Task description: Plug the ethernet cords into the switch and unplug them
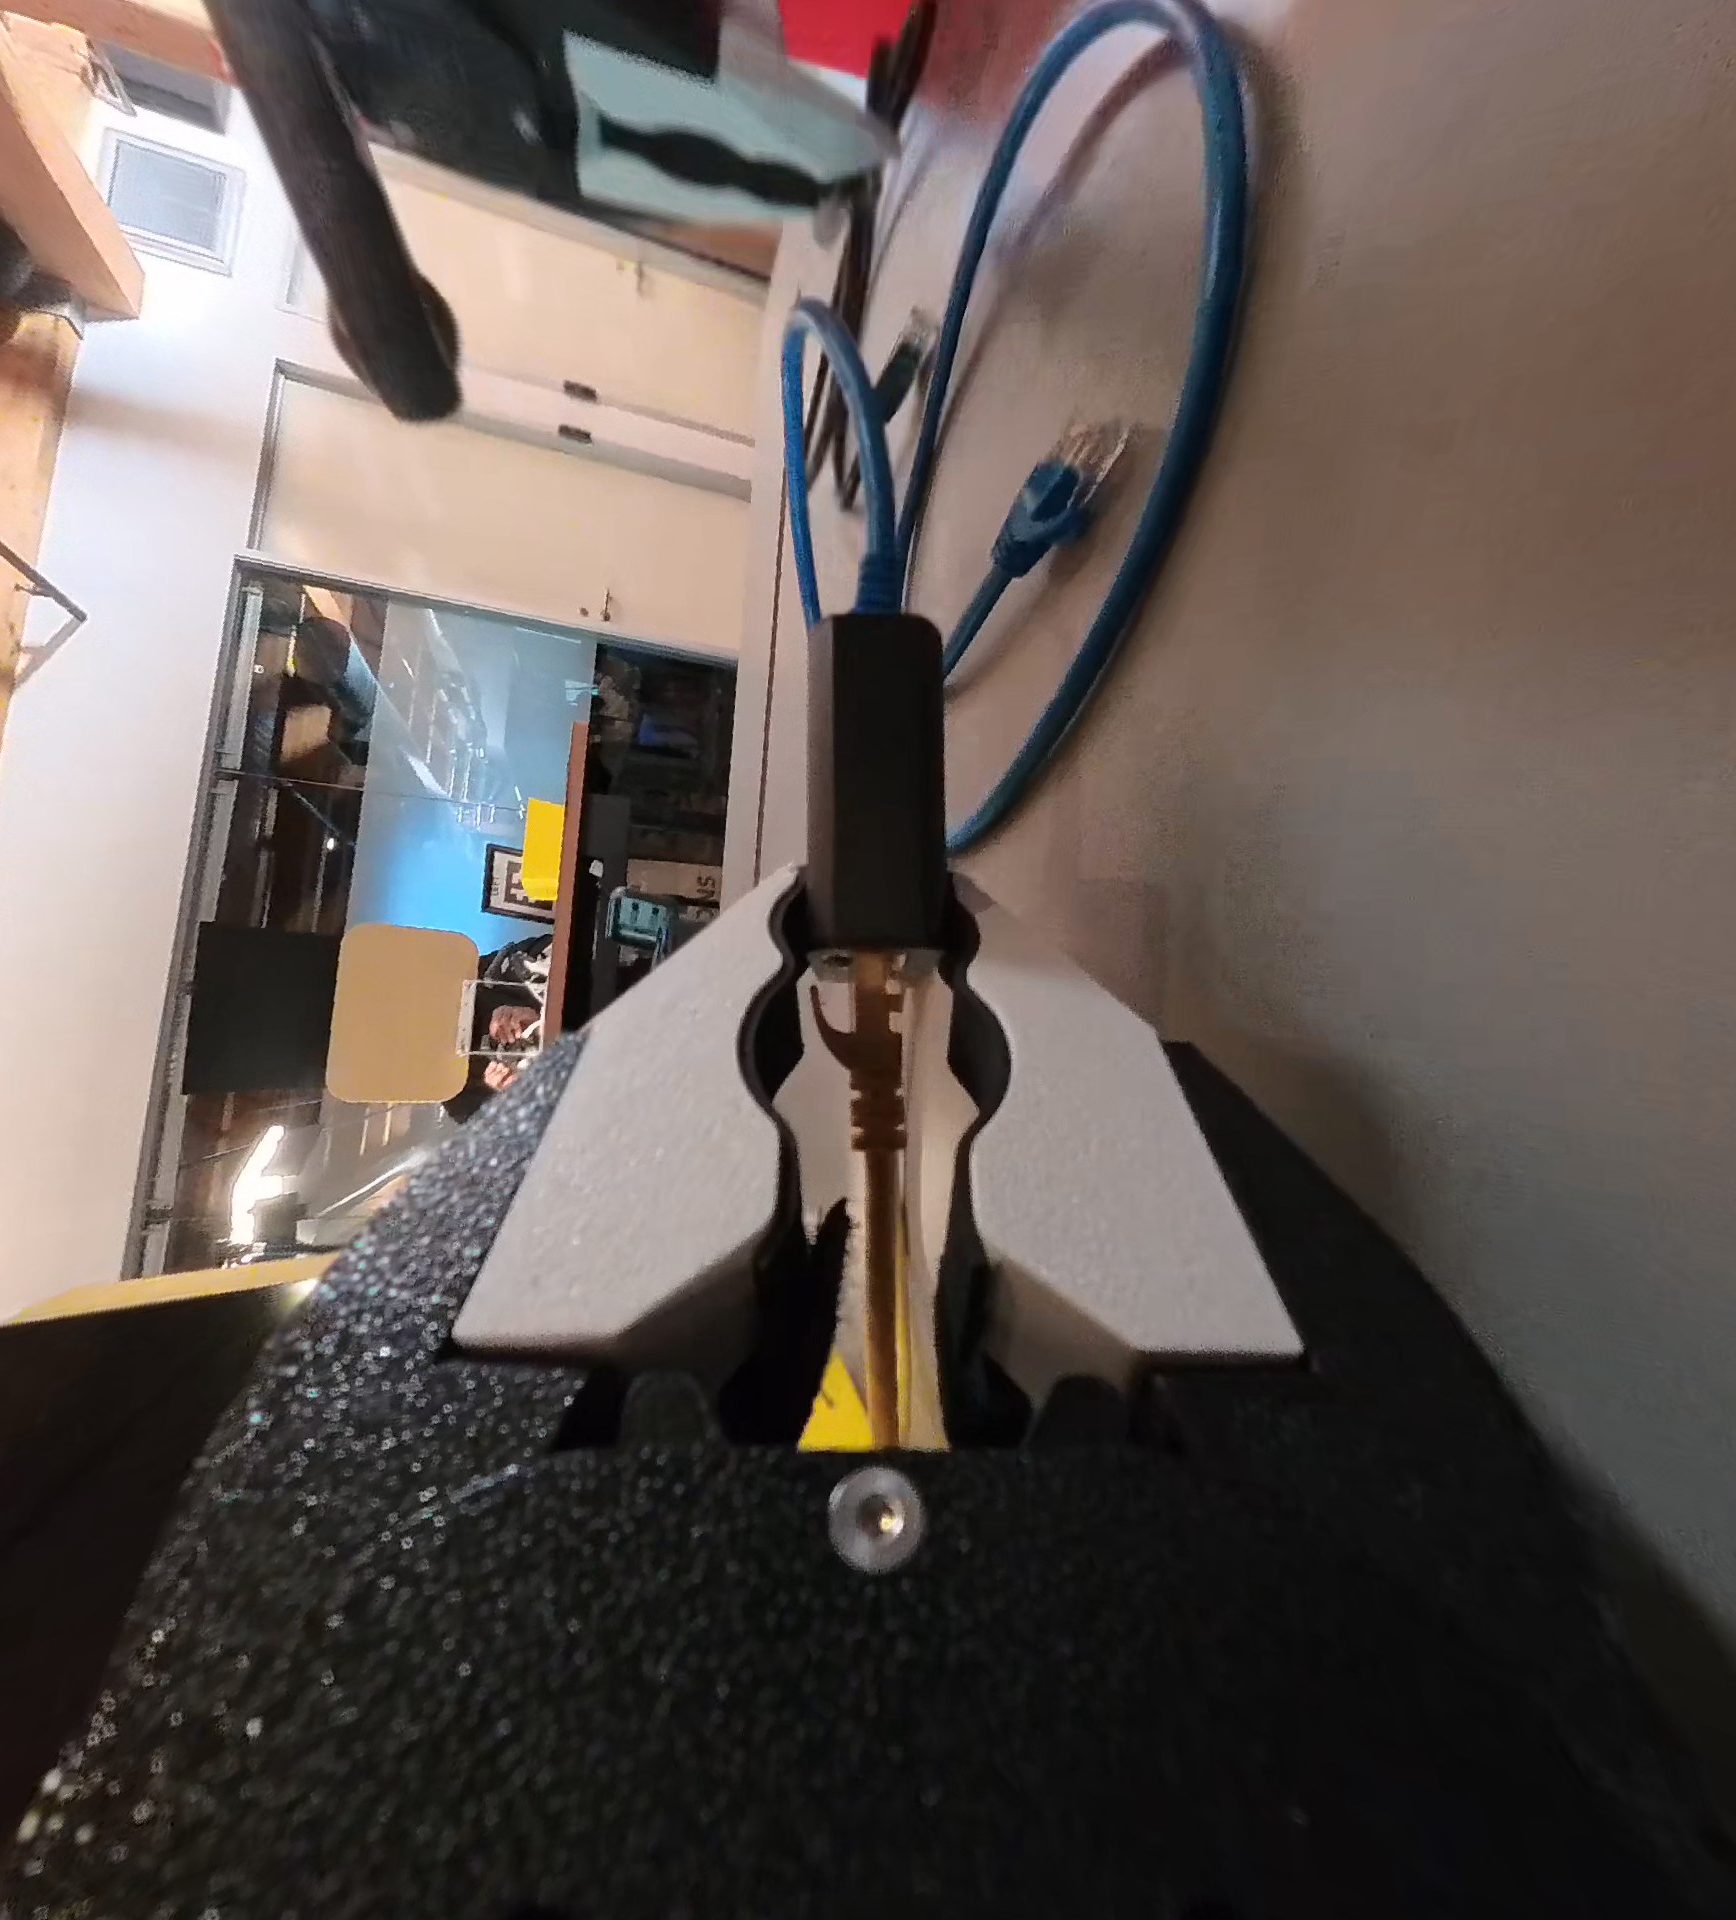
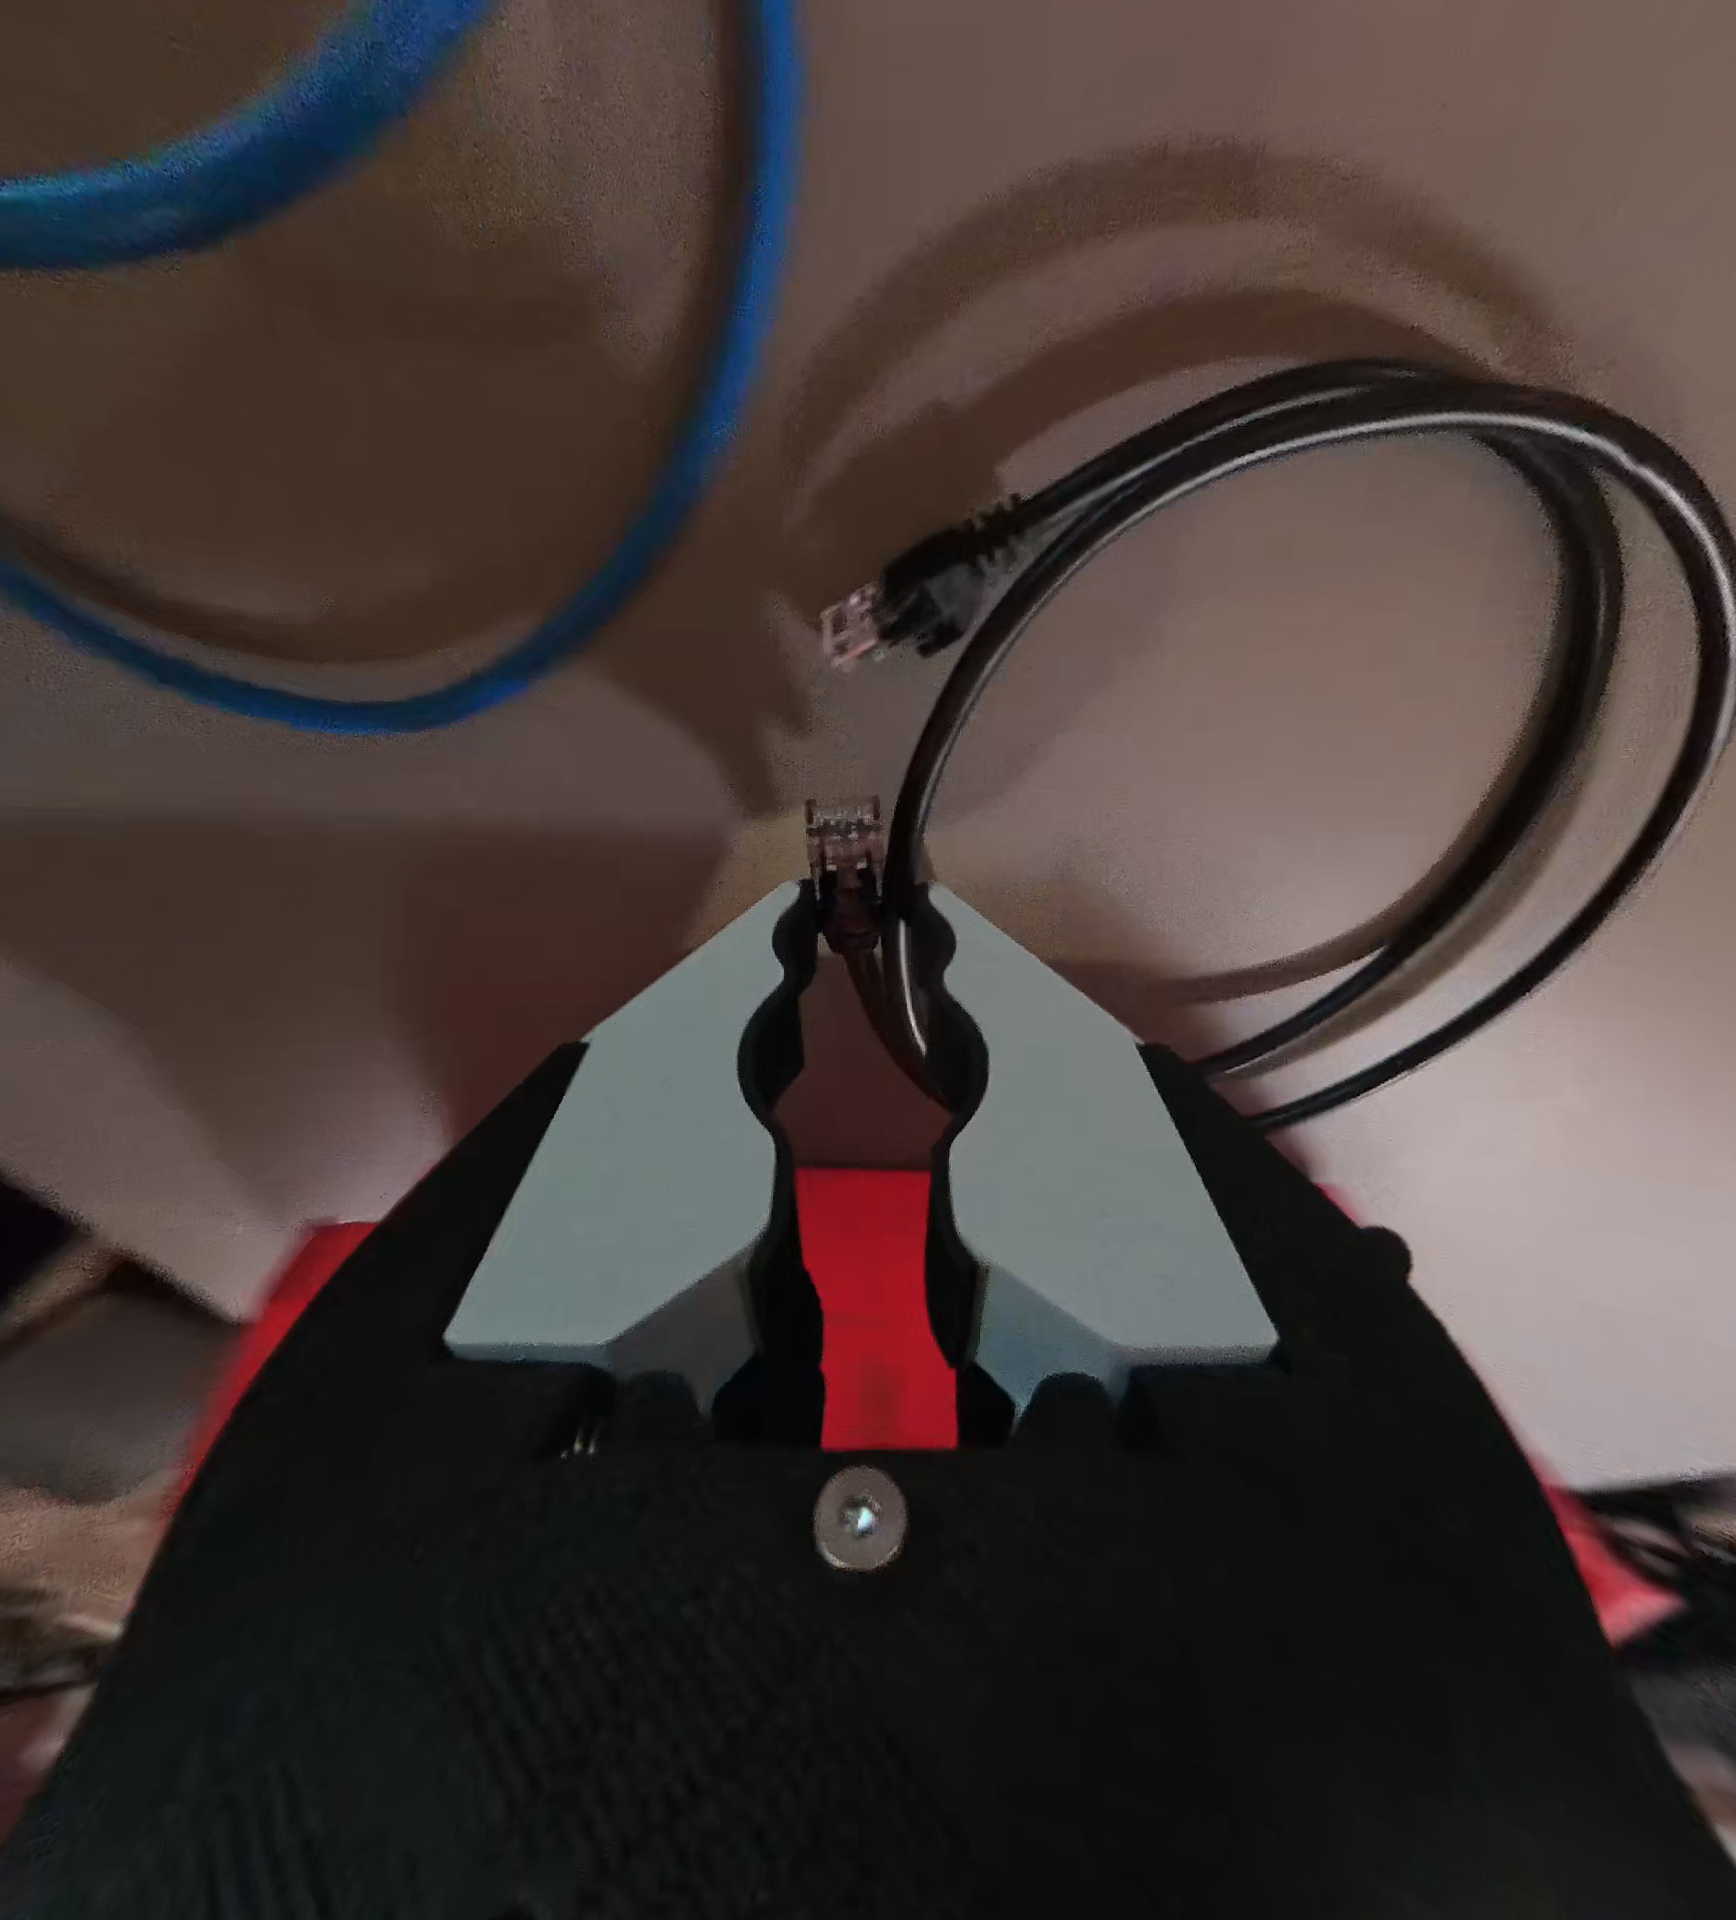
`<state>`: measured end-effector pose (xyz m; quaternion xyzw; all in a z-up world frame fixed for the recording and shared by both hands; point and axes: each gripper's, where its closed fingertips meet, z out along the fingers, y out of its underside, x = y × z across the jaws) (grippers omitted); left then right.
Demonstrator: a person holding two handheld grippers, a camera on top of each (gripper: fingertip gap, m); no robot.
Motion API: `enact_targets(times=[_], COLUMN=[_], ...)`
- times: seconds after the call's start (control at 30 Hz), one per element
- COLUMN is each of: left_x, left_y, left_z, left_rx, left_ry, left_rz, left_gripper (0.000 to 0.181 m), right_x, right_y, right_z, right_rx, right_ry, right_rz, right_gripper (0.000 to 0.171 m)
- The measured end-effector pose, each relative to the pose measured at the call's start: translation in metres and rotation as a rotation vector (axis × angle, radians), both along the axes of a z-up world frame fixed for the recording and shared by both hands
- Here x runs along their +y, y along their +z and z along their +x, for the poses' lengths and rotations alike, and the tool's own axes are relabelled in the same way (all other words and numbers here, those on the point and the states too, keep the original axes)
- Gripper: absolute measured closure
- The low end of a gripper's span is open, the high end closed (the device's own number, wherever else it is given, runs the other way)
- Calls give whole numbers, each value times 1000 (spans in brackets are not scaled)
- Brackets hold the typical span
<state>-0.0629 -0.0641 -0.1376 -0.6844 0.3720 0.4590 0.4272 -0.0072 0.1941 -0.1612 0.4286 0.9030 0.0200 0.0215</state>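
My left gripper [image 1: 874,904] is shut on a small black switch box [image 1: 879,790] and holds it off the table. A blue ethernet cord [image 1: 1228,312] is plugged into the box's far end, and its free plug [image 1: 1061,499] lies on the table. A yellow cord [image 1: 879,1101] enters the box's near end and runs back between my fingers. My right gripper [image 2: 859,899] is shut on one plug [image 2: 843,847] of a black ethernet cord [image 2: 1674,623]. The cord's other plug [image 2: 885,613] hangs free just beyond. The right gripper [image 1: 718,135] also shows blurred at the top of the left wrist view.
The pale table [image 1: 1466,727] fills the right side of the left wrist view, which is turned on its side. The blue cord's loop [image 2: 718,416] lies left of my right gripper. A red object [image 2: 874,1299] sits under the right gripper. A room with glass doors lies beyond the table edge. My hands' fingertips stand some 25 cm from each other.
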Motion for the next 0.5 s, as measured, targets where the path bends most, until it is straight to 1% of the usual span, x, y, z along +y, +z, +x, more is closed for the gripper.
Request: enact_targets(times=[0.07, 0.13, 0.23, 0.3, 0.37, 0.4, 0.43, 0.5], left_x=[-2, -4, -2, 0, 2, 2, 3, 3], left_y=[1, 5, 5, 2, 0, -1, -1, -2], left_z=[-4, -6, -4, -2, 2, 3, 3, 4], left_rx=[17, 52, 48, 52, 55, 56, 55, 54], left_ry=[13, 13, -4, -16, -30, -34, -36, -37], left_rz=[-4, 5, 3, -9, -17, -20, -21, -22], left_gripper=[160, 160, 160, 160, 160, 160, 160, 160], right_x=[-32, -65, -107, -124, -128, -126, -129, -138], right_y=[11, 16, 7, -3, -6, -2, 5, 21], right_z=[21, 44, 68, 71, 68, 67, 67, 74], right_rx=[-2, 7, 85, 204, 364, 449, 543, 702], right_ry=[-76, -101, -112, -106, -103, -97, -80, -58], right_rz=[-107, -170, -196, -197, -162, -141, -151, -233], right_gripper=[155, 155, 155, 153, 125, 120, 123, 128])
